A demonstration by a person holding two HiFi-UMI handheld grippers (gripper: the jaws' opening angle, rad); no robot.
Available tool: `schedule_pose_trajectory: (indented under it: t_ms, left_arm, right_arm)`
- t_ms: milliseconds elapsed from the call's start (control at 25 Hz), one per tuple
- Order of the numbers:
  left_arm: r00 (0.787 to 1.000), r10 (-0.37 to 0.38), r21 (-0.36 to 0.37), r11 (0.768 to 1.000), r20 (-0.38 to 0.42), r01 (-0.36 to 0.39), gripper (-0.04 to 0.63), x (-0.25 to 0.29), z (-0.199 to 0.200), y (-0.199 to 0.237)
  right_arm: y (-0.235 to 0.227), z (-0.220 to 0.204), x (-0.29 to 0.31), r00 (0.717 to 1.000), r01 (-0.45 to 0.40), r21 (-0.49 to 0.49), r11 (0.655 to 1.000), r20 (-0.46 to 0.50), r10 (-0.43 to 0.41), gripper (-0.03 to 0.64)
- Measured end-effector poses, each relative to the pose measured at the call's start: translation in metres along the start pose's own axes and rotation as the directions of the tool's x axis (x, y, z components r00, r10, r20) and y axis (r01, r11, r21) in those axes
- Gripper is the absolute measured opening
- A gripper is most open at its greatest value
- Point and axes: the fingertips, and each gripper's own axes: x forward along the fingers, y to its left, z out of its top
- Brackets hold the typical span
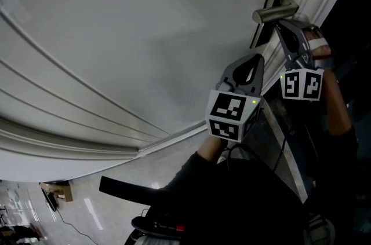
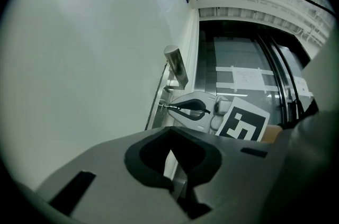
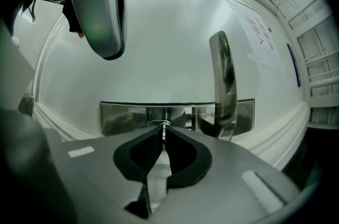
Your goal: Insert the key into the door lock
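The left gripper (image 1: 255, 64), jaws pressed together on nothing, hangs at 8 o'clock of the right gripper (image 3: 163, 139), clear of the work. The right gripper pinches the key (image 3: 164, 128) edge-on. The key's tip sits at the lock (image 3: 159, 123) in the steel plate (image 3: 124, 117) on the door (image 1: 145, 35); depth of entry cannot be told.

Hold the blade square to the plate. Press straight in without rocking. Keep clear of the handle (image 3: 224, 80) at 2 o'clock of the lock.

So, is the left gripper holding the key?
No: the right gripper pinches the key at the lock plate, while the left gripper holds nothing.
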Motion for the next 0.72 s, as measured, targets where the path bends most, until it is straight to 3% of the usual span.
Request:
schedule_pose_trajectory:
  t_ms: [720]
  left_arm:
    - [1.0, 0.004, -0.008, 1.0, 0.008, -0.004, 0.0, 0.0041, 0.0022, 0.0066]
  right_arm:
    - [-0.0002, 0.0007, 0.0029, 1.0, 0.004, 0.002, 1.0, 0.006, -0.004, 0.012]
